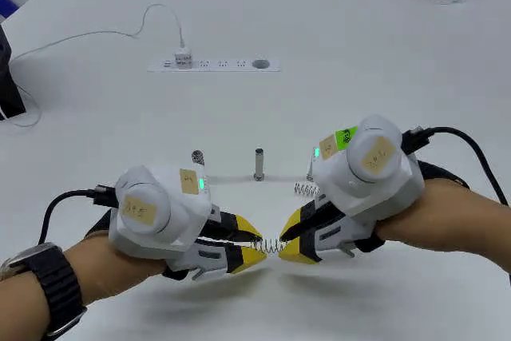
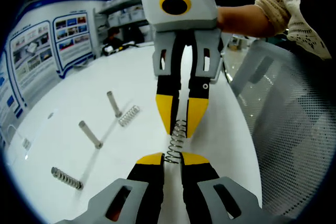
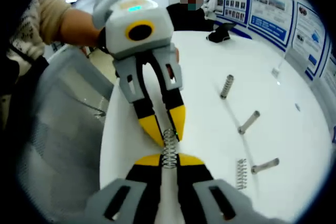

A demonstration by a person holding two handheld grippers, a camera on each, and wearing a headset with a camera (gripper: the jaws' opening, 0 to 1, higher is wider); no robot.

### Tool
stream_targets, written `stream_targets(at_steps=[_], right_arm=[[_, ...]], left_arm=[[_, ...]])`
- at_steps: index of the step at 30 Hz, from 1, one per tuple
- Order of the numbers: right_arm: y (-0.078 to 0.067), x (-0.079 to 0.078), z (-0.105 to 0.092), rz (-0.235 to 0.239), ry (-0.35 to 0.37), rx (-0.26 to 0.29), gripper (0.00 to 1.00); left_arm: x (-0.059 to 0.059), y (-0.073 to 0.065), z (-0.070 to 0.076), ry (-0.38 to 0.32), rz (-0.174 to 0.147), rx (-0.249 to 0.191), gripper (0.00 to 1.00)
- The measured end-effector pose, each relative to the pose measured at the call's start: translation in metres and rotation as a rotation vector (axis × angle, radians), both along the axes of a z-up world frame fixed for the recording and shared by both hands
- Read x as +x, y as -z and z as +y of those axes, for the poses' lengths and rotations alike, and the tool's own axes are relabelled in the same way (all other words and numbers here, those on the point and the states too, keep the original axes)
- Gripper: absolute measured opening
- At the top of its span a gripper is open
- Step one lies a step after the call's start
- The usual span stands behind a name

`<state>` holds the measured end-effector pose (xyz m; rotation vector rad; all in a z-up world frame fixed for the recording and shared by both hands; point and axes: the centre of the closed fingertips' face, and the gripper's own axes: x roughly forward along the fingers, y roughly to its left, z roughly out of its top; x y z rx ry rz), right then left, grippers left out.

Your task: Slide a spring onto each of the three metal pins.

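White desk [image 1: 359,45]. Left claw [image 1: 254,248] and right claw [image 1: 289,247] meet tip to tip, each clenched on one end of a single spring [image 1: 271,244] spanning the gap. Beyond stand three pins: leftmost pin [image 1: 198,157] sleeved by a spring, middle pin [image 1: 259,164] bare, right pin [image 2: 113,103] bare. Loose spring [image 1: 305,189] lies just beside the right pin.

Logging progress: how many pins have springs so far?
One done: the left pin wears a spring. In hand: the left gripper and right gripper each pinch an end of a second spring. To do: the middle pin and right pin are bare; a loose spring lies beside the latter.
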<state>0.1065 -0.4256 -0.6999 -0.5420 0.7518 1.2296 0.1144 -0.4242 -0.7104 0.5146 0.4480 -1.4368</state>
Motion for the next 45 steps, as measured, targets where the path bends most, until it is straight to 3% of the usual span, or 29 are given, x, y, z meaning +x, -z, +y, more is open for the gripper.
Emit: stream_targets(at_steps=[10, 28, 40, 45], right_arm=[[-0.02, 0.003, 0.009, -0.032, -0.02, 0.046, 0.12], [-0.04, 0.005, 0.032, -0.079, -0.052, 0.127, 0.12], [-0.039, 0.005, 0.033, -0.088, -0.046, 0.126, 0.18], [-0.039, 0.008, 0.03, -0.092, -0.022, 0.132, 0.18]], left_arm=[[0.001, -0.003, 0.0, -0.018, 0.003, -0.008, 0.11], [-0.004, -0.007, -0.003, -0.04, 0.018, -0.032, 0.1], [0.001, -0.005, 0.006, -0.077, 0.05, -0.052, 0.1], [0.004, -0.01, 0.006, -0.094, 0.059, -0.085, 0.1]])
